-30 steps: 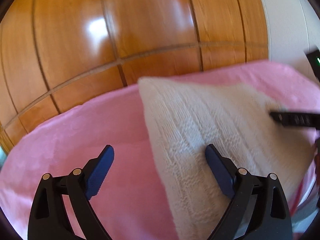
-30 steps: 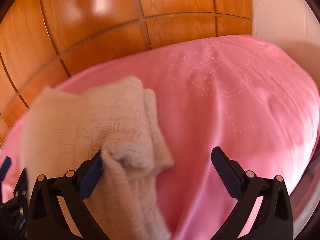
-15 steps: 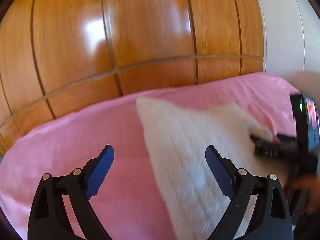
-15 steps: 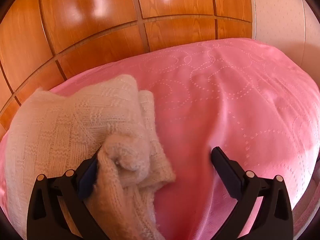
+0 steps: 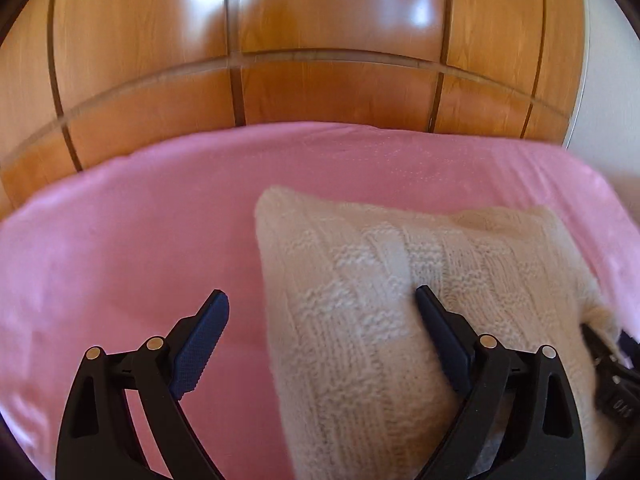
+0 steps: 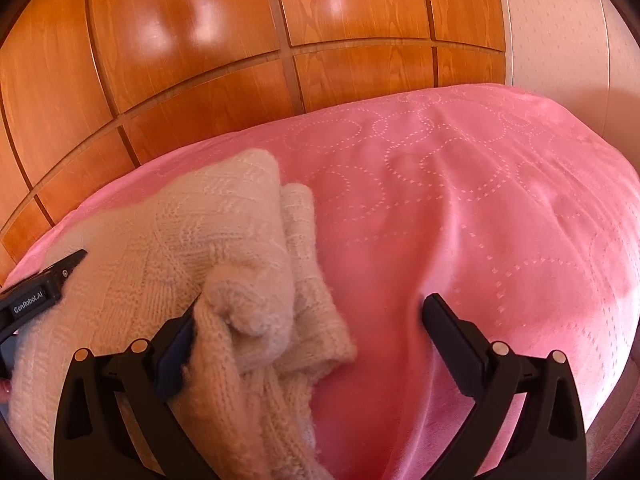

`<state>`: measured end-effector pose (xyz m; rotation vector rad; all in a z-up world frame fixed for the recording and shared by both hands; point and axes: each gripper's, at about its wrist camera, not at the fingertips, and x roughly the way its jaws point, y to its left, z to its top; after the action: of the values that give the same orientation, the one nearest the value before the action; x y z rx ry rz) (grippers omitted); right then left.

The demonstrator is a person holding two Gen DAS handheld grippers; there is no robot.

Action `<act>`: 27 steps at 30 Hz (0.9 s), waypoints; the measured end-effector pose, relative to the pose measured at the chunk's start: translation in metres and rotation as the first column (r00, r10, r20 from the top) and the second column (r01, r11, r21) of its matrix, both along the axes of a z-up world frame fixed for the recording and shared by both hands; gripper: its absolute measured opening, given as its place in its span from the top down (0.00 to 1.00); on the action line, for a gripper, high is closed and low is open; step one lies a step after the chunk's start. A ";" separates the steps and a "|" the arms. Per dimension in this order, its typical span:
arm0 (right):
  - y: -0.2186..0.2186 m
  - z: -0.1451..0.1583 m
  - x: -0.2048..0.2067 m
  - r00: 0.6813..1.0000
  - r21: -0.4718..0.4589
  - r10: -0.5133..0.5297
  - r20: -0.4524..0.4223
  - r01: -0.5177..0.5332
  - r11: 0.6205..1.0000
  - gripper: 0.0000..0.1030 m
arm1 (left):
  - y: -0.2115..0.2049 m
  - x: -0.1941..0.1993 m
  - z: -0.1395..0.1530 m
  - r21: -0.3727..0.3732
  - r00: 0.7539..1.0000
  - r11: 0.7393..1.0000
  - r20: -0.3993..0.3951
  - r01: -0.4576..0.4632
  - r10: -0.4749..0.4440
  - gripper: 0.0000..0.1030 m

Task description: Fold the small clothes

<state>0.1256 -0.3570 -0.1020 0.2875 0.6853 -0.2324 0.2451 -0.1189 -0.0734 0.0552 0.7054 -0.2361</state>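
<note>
A cream knitted garment [image 5: 400, 280] lies folded on a pink bedspread [image 5: 120, 240]. My left gripper [image 5: 322, 304] is open over the garment's left edge, one finger above the knit, the other above the pink cover. In the right wrist view the garment [image 6: 180, 240] lies at the left with a bunched fold near my left finger. My right gripper [image 6: 310, 312] is open, straddling the garment's right edge. The left gripper's finger [image 6: 44, 284] shows at the far left, over the knit.
A glossy wooden panelled headboard [image 5: 320, 40] stands behind the bed. A pale wall [image 6: 560, 32] is at the right. The pink bedspread [image 6: 480, 200] with dotted circle patterns stretches to the right of the garment.
The left gripper has swung right and pulled back, so the garment sits more centred in its view. The right gripper has hardly moved. Both stay open.
</note>
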 end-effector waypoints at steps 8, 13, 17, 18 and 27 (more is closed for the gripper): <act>-0.015 0.008 -0.006 1.000 0.129 0.021 -0.023 -0.018 0.991 0.02 | 0.018 -0.049 0.009 -0.091 0.995 0.996 0.097 0.010 -0.001 0.10; -0.024 0.030 -0.033 0.999 0.214 0.033 0.016 -0.036 0.976 0.02 | 0.052 -0.102 0.003 -0.179 0.992 0.983 0.129 0.038 -0.014 0.07; -0.014 0.017 -0.034 0.995 0.197 0.079 -0.052 -0.068 0.978 0.02 | 0.050 -0.107 -0.019 -0.132 0.994 0.987 0.071 0.094 -0.085 0.06; -0.012 0.010 -0.033 0.994 0.194 0.084 -0.075 -0.068 0.979 0.02 | 0.051 -0.108 -0.020 -0.137 0.994 0.985 0.063 0.100 -0.092 0.06; 0.002 0.032 -0.043 0.982 0.229 0.190 -0.007 -0.183 0.956 0.20 | 0.090 -0.100 -0.019 -0.437 0.983 0.896 -0.120 0.074 -0.139 0.07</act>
<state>0.0822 -0.3553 -0.0701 0.4363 0.7641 0.0235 0.1452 -0.0290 -0.0928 -0.3529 0.7855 -0.5030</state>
